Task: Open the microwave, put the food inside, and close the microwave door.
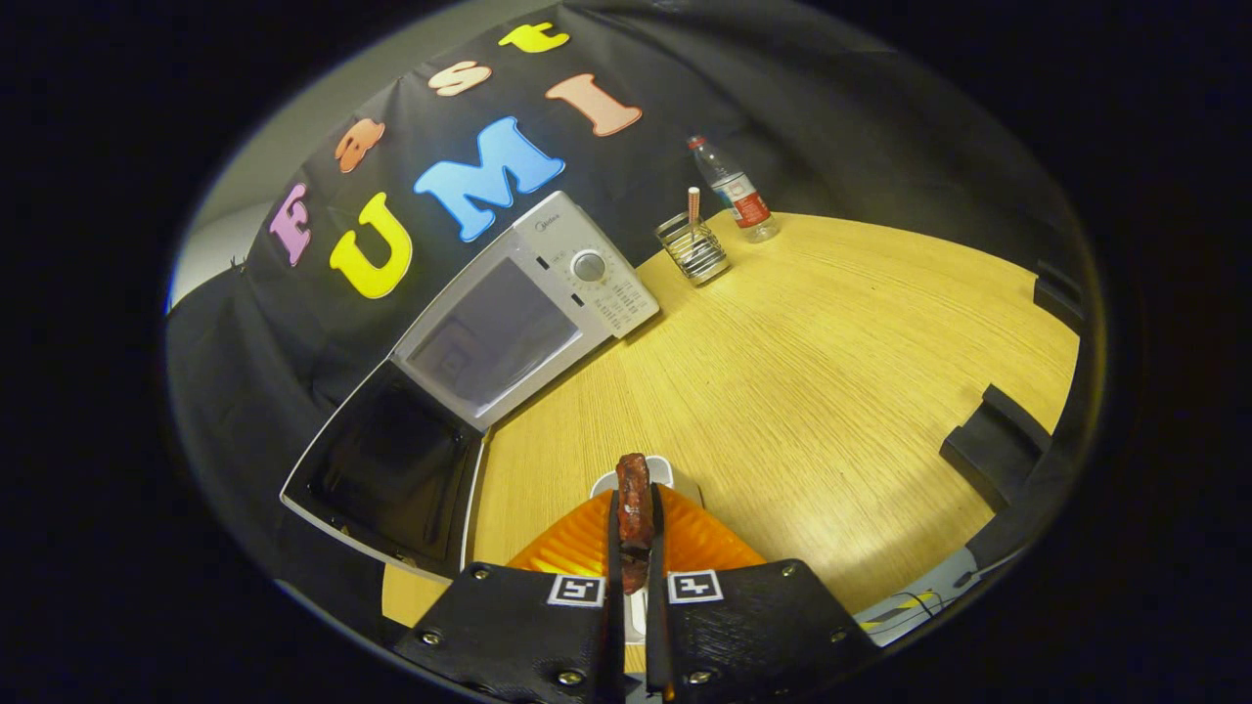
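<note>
Gripper (635,533) clamps food (634,508) above orange plate (577,552); microwave (528,303) door (391,469) open.

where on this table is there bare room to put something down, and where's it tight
The widest bare patch of the wooden table lies between the white microwave and the black foam blocks. It is crowded by the wire mesh holder and plastic water bottle, and near the fingers, shut on the dark red food piece above the orange ridged plate.

Small brand mark on microwave (533,293) top panel, too small to read
</note>
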Demonstrator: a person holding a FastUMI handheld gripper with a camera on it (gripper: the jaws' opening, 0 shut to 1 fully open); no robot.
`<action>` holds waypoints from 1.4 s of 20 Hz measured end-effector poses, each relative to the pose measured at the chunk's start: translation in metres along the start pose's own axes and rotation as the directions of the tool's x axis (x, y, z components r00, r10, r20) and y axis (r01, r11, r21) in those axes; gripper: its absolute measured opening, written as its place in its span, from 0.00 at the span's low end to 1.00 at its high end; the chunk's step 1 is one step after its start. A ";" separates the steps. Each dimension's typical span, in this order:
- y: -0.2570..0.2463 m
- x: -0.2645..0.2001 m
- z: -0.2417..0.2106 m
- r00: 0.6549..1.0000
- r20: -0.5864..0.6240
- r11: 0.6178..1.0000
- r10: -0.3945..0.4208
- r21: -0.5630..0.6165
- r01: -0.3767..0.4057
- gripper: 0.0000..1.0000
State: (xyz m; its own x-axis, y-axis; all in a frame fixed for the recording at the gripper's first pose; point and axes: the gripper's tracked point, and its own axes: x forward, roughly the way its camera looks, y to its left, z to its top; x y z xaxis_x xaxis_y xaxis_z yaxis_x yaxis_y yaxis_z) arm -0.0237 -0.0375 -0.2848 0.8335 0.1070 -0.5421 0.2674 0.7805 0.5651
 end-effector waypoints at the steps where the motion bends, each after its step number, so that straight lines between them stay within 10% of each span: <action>1: 0.003 -0.001 0.005 1.000 0.008 1.000 -0.006 0.001 0.006 0.09; 15: 0.109 -0.014 0.069 0.987 0.122 0.993 0.105 -0.071 -0.097 0.09; 28: 0.216 0.078 0.111 0.962 0.152 0.972 0.229 -0.098 -0.216 0.09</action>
State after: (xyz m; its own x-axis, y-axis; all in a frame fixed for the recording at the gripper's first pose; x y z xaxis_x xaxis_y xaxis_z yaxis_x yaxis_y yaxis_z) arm 0.1529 0.0718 -0.1363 0.9360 0.1879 -0.2976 0.0326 0.7957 0.6049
